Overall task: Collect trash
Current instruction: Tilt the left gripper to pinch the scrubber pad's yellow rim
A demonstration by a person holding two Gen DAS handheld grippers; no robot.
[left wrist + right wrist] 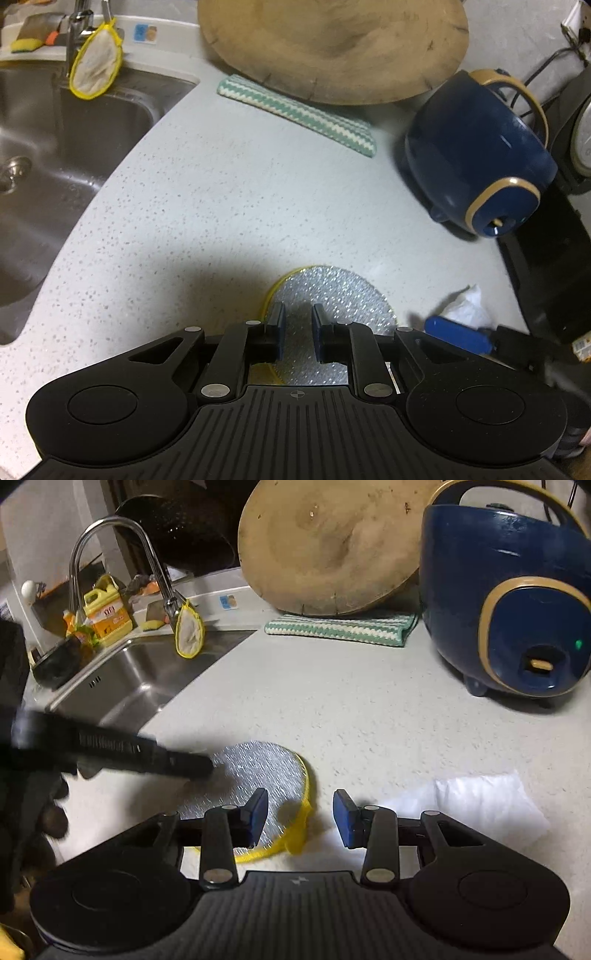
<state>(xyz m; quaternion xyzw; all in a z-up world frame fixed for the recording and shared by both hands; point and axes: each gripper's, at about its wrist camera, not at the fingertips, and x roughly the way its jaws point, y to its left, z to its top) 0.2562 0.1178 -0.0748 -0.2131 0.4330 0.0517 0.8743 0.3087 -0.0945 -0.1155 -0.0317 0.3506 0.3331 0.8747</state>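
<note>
— Where's the trash relative to the silver scrubbing pad?

— The silver scrubbing pad (258,775), round with a yellow rim, lies flat on the speckled countertop (369,709). The crumpled white plastic wrapper (484,797) lies on the same surface, to the pad's right and apart from it. The right gripper (300,818) hovers between the two, its left finger over the pad's yellow edge, its right finger just short of the wrapper.

— And its jaws?

— Spread wide, holding nothing. The left gripper (298,325) sits directly above the pad, blue fingers (277,321) parted by a narrow gap with the pad showing through; nothing is clamped. From the left wrist view the wrapper (467,306) shows to the pad's right, beside the other tool's blue finger.

— Room to move?

— Bare counter stretches behind the pad up to the striped green cloth (340,629) and wooden board (328,546). The blue rice cooker (506,602) stands back-right of the pad; the sink (129,679) drops away back-left.
</note>
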